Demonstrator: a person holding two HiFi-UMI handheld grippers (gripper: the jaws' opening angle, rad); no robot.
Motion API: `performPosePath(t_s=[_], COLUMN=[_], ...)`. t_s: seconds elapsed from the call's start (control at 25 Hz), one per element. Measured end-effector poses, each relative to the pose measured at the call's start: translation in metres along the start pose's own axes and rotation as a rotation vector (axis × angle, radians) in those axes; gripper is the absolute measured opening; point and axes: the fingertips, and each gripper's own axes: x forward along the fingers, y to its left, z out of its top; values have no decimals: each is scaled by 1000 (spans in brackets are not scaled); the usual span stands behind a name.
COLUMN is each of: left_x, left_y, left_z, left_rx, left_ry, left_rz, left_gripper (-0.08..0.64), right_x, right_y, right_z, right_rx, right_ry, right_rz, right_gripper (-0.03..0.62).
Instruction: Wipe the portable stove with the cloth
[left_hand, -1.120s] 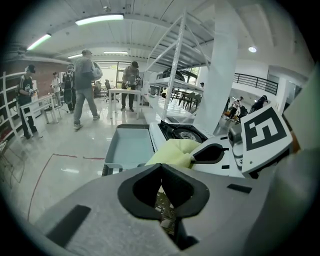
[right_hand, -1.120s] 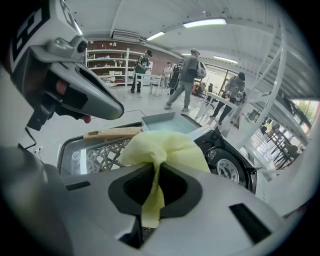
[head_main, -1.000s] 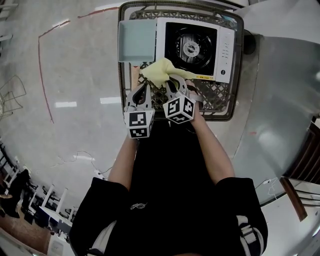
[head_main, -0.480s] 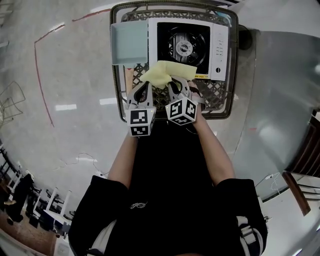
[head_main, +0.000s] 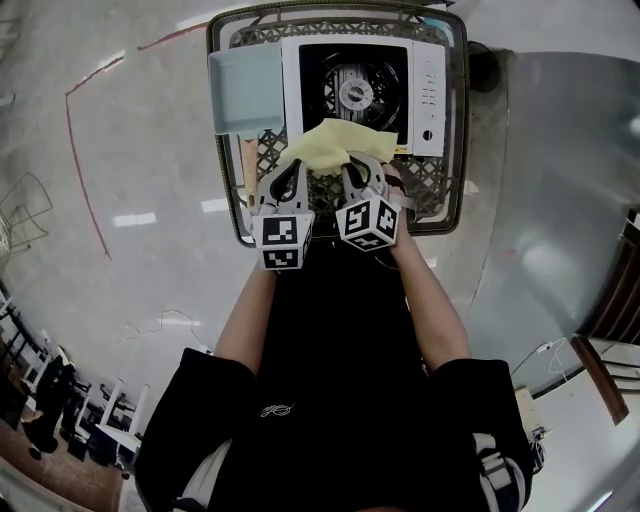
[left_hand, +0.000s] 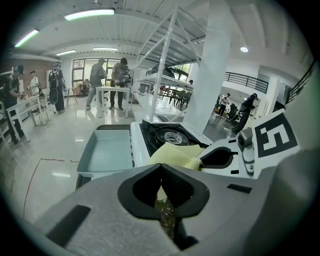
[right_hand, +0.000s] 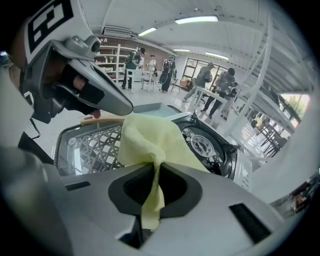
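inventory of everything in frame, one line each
portable stove: 1, white, black top, in the basket
tray: 1, pale blue, left of the stove
basket: 1, dark lattice, holds stove and tray
cloth: 1, yellow, at the stove's near edge
shelving rack: 1, white, behind the stove
people: several, background
left gripper: 1, grey, jaws together, beside the cloth
right gripper: 1, grey, shut on the cloth
forearms: 2, bare

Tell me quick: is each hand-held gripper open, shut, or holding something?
Left hand-held gripper: shut, nothing gripped.
Right hand-held gripper: shut on the yellow cloth.
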Motion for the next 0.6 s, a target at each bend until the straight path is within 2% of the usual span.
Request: performPosePath(t_s=[0.6], left_x=[12], left_y=[-39], left_z=[5], left_rx=[62], left_ry=[26], left_rz=[-72], left_gripper=[17], right_x=[-20], right_y=[-26], right_z=[-36], right_rx=[76], right_ry=[30], right_rz=[-72], right_gripper=[18])
